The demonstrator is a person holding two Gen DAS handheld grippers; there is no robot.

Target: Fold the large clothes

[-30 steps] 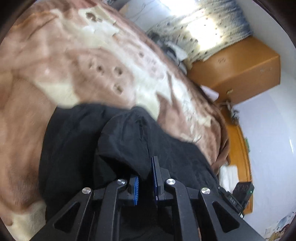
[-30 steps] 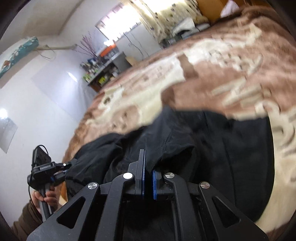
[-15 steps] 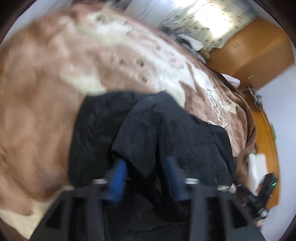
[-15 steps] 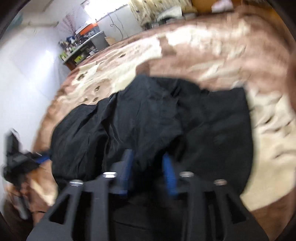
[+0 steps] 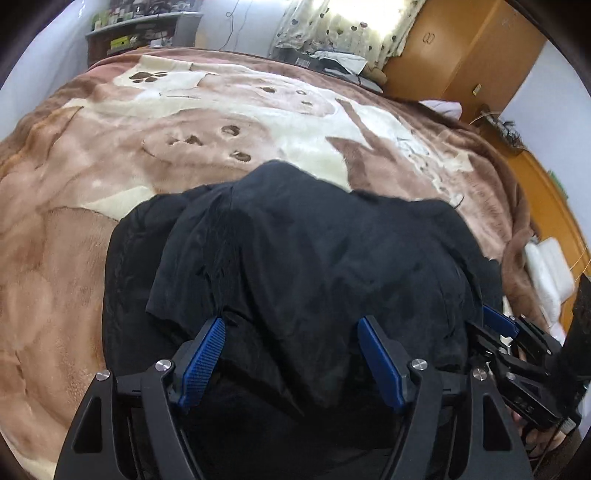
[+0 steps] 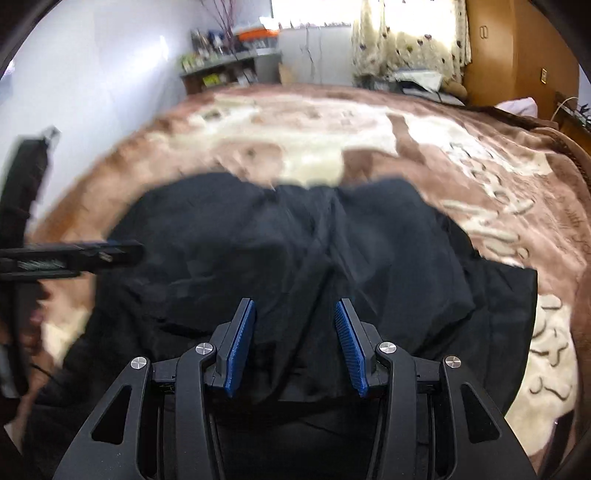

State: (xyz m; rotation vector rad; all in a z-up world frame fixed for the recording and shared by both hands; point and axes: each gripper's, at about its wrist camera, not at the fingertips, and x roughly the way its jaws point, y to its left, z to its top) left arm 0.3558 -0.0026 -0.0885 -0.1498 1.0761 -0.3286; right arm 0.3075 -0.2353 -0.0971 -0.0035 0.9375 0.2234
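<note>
A large black garment (image 5: 306,266) lies in a folded heap on the brown and cream blanket of the bed; it also fills the right wrist view (image 6: 295,254). My left gripper (image 5: 291,326) is open, its blue pads spread wide just above the garment's near edge, holding nothing. My right gripper (image 6: 295,308) is open over the garment's near part, empty. The right gripper shows at the right edge of the left wrist view (image 5: 517,343), and the left gripper shows blurred at the left of the right wrist view (image 6: 74,254).
The blanket (image 5: 184,122) covers the bed around the garment. A wooden wardrobe (image 5: 461,55) stands at the back right, a curtained window (image 6: 406,33) behind the bed, a cluttered shelf (image 6: 229,66) at the back left. White folded items (image 5: 550,269) lie beside the bed at right.
Both grippers were shut on the black garment a second ago; both have opened and let it drop onto the bed. The views have swung level and pulled back a little.
</note>
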